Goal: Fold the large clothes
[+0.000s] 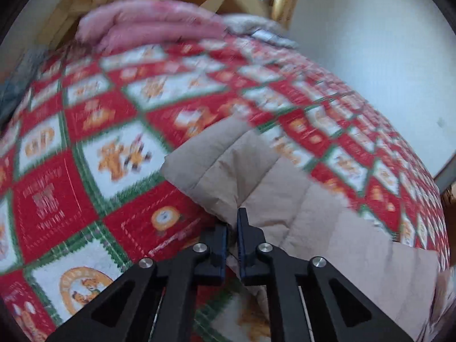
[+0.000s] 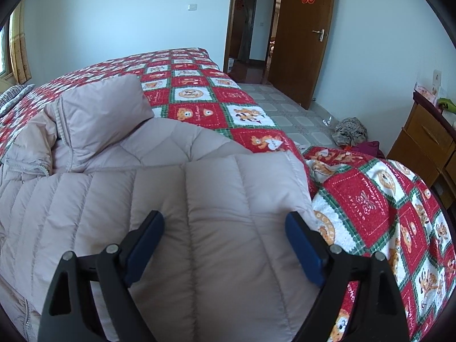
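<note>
A beige quilted puffer jacket (image 2: pixel 159 188) lies on a bed with a red, white and green patterned bedspread (image 2: pixel 199 85). Its hood stands up at the far left and one sleeve is folded across the body. My right gripper (image 2: pixel 225 228) is open, its blue pads spread just above the folded sleeve. In the blurred left wrist view, my left gripper (image 1: pixel 233 225) is shut on a fold of the jacket (image 1: pixel 242 171), which hangs over the bedspread (image 1: pixel 85 156).
A pink folded blanket (image 1: pixel 148 25) lies at the head of the bed. A wooden door (image 2: pixel 299 40) stands open at the far right. A wooden dresser (image 2: pixel 421 142) and a heap of clothes (image 2: pixel 350 135) are on the tiled floor.
</note>
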A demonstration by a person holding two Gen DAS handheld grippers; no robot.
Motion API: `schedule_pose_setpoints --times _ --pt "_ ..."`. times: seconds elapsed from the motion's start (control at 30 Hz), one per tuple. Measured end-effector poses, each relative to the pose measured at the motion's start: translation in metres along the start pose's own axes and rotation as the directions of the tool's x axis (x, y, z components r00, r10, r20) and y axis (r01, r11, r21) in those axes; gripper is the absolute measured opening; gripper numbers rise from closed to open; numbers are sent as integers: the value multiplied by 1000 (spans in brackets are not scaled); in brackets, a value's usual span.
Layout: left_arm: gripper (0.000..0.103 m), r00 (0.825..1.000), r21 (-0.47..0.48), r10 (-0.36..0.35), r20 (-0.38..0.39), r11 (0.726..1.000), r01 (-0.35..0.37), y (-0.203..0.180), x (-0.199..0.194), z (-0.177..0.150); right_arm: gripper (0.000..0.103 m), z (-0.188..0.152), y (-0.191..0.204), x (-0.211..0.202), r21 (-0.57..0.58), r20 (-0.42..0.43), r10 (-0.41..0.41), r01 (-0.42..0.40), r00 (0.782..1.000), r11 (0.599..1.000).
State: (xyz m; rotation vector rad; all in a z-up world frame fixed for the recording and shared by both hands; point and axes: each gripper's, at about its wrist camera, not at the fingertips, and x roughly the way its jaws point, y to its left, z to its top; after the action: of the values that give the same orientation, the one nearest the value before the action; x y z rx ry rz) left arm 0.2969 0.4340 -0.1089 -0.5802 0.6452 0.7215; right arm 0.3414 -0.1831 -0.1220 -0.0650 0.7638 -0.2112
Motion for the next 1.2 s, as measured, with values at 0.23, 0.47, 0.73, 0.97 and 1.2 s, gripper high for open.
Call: schedule_pose_setpoints --times 0.23,0.47,0.73,0.97,1.2 --pt "4 900 364 -358 249 896 256 -113 -153 -18 90 0 -5 -1 38 5 25 -26 1000 999" --pt "4 714 742 -696 74 517 427 -238 -270 -143 90 0 -12 -3 80 11 51 -51 999 995" --pt "4 688 828 -679 -256 213 518 -307 -270 -313 90 1 -32 -4 182 24 126 -128 992 975" --pt "8 736 761 -501 -455 210 613 -314 -231 -342 90 1 -38 -4 216 30 160 -162 987 963" --pt "98 703 673 -618 -352 355 649 -240 -244 -282 90 5 -50 -39 259 184 260 -302 948 918"
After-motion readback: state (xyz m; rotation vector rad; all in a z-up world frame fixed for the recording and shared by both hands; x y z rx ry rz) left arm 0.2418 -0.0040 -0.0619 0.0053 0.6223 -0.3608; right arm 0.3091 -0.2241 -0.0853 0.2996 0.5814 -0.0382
